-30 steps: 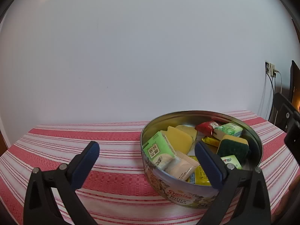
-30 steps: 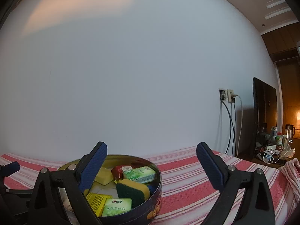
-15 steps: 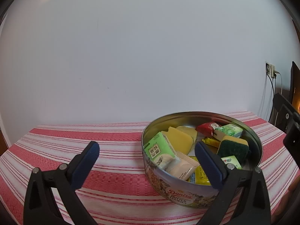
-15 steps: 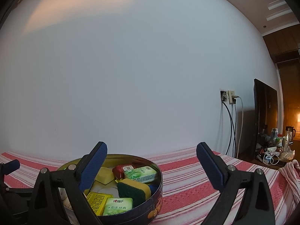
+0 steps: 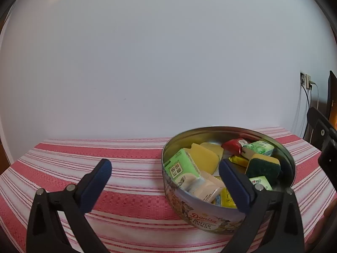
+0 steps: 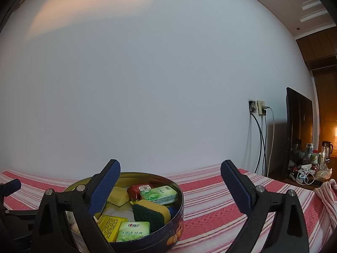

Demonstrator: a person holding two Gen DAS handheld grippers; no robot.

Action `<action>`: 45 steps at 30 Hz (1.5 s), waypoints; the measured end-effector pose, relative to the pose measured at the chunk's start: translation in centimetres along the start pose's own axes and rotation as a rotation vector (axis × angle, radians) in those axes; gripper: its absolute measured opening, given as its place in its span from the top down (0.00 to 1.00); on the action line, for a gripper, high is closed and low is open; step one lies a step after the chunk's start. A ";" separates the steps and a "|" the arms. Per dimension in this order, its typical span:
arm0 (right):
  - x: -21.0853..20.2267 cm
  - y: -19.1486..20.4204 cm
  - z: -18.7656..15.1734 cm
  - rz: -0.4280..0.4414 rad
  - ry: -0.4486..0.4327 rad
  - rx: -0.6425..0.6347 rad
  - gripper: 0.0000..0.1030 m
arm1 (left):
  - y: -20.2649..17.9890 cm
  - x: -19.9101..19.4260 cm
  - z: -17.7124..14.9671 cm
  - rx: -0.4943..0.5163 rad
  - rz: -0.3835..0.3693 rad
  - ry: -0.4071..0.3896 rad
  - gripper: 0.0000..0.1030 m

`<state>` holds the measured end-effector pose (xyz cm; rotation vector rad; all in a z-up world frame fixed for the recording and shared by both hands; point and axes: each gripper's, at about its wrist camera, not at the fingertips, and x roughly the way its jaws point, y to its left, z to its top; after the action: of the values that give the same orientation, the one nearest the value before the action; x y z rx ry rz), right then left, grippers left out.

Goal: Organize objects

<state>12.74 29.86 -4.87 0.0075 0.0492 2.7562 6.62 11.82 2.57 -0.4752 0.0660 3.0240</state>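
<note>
The left gripper point(image 5: 164, 179) has its 2 blue-padded fingers spread wide and holds nothing. Its right finger point(image 5: 233, 187) stands in front of the near rim of the cookie tin point(image 5: 200, 215), but I cannot tell if it touches the metal; its left finger is over the striped tablecloth point(image 5: 105, 151), apart from the tin. The right gripper point(image 6: 170, 186) is also spread wide and grips nothing. Its left finger point(image 6: 104, 186) stands in front of the left part of the tin point(image 6: 177, 229), and its right finger is above the cloth, well apart from the tin.

The round tin rests on the red and white tablecloth, near the white wall point(image 5: 147, 63). Inside lie a green carton point(image 5: 181, 166) leaning against the left wall, a yellow sponge point(image 5: 205, 157) beside it, a beige packet point(image 5: 207, 188), a red packet point(image 5: 232, 145), a green tissue pack point(image 5: 258, 148), a green and yellow scouring sponge point(image 5: 263, 166), and a yellow sachet point(image 6: 109, 224) next to a light green pack point(image 6: 132, 230).

Compared with 0.5 s ago, both grippers keep the same wide opening, and the tin and its contents have almost not shifted in either view.

On the far right are a wall socket point(image 6: 257, 107) with cables and a dark screen point(image 6: 299, 130).
</note>
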 end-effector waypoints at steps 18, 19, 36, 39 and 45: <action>0.2 0.2 -0.1 0.008 0.010 -0.002 0.05 | 0.3 0.4 -0.1 0.001 0.019 0.019 0.00; 0.2 0.2 -0.2 0.008 0.010 -0.001 0.05 | 0.3 0.4 0.0 0.003 0.019 0.019 0.00; 0.5 0.4 -0.3 0.006 0.016 0.002 0.05 | 0.1 0.3 -0.1 0.014 0.005 0.021 0.00; 0.5 0.4 -0.3 0.007 0.015 0.002 0.05 | 0.1 0.2 -0.1 0.012 -0.003 0.021 0.00; 0.6 0.5 -0.4 0.004 0.017 0.000 0.05 | 0.2 0.2 -0.1 0.006 0.000 0.021 0.00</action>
<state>11.93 29.59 -5.23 -0.0154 0.0538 2.7601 6.42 11.66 2.44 -0.5059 0.0755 3.0182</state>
